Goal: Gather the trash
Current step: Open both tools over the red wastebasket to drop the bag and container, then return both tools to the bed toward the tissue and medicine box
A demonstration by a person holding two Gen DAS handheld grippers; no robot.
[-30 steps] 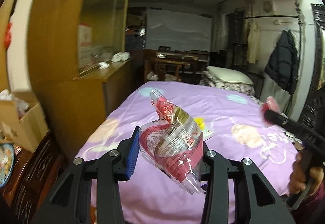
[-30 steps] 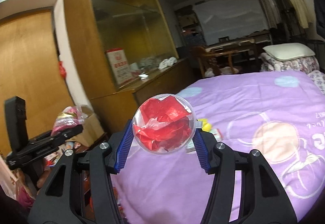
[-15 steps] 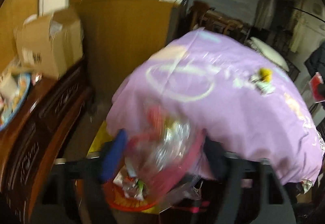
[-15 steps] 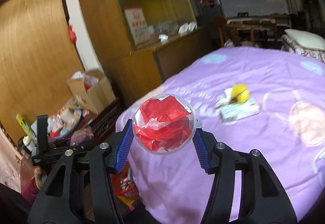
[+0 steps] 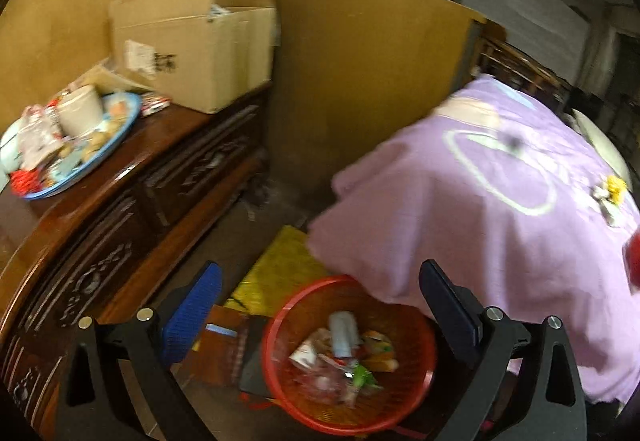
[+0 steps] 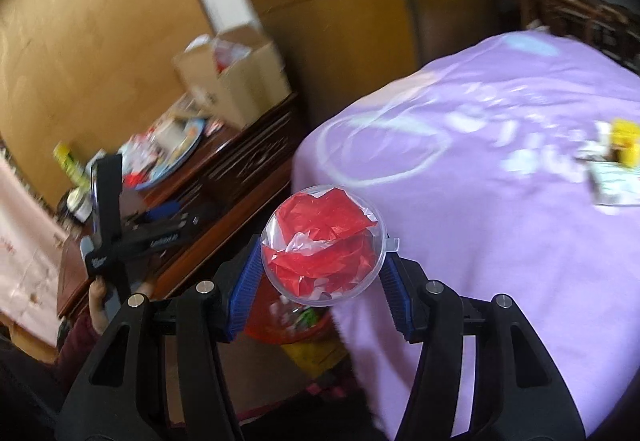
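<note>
trash is what you are gathering, and the red mesh basket (image 5: 348,357) on the floor, tucked against the near corner of the bed with the purple cover (image 5: 500,209), is where it goes; wrappers and a small bottle already lie inside it.

your left gripper (image 5: 320,317) hangs right over the basket. its jaws have just been opening and now stand spread as wide as they go, with nothing between the blue pads. judging by that, its drop is done; lift it clear so the rim is free for the other hand.

your right gripper (image 6: 322,267) pinches the clear round container (image 6: 323,245) stuffed with red foil, both pads pressed on its sides, about half spread. in the right wrist view the basket (image 6: 288,321) shows just below and behind the container, at the foot of the bed's corner. bring the container squarely above the basket's opening before you let go; it is round and light, so i judge it could bounce off the rim or roll under the bed if released high or off centre. lower it close, then open fully.

further right, near the far edge of the bed, a yellow scrap and a pale wrapper (image 6: 612,177) are not yet picked up.
</note>
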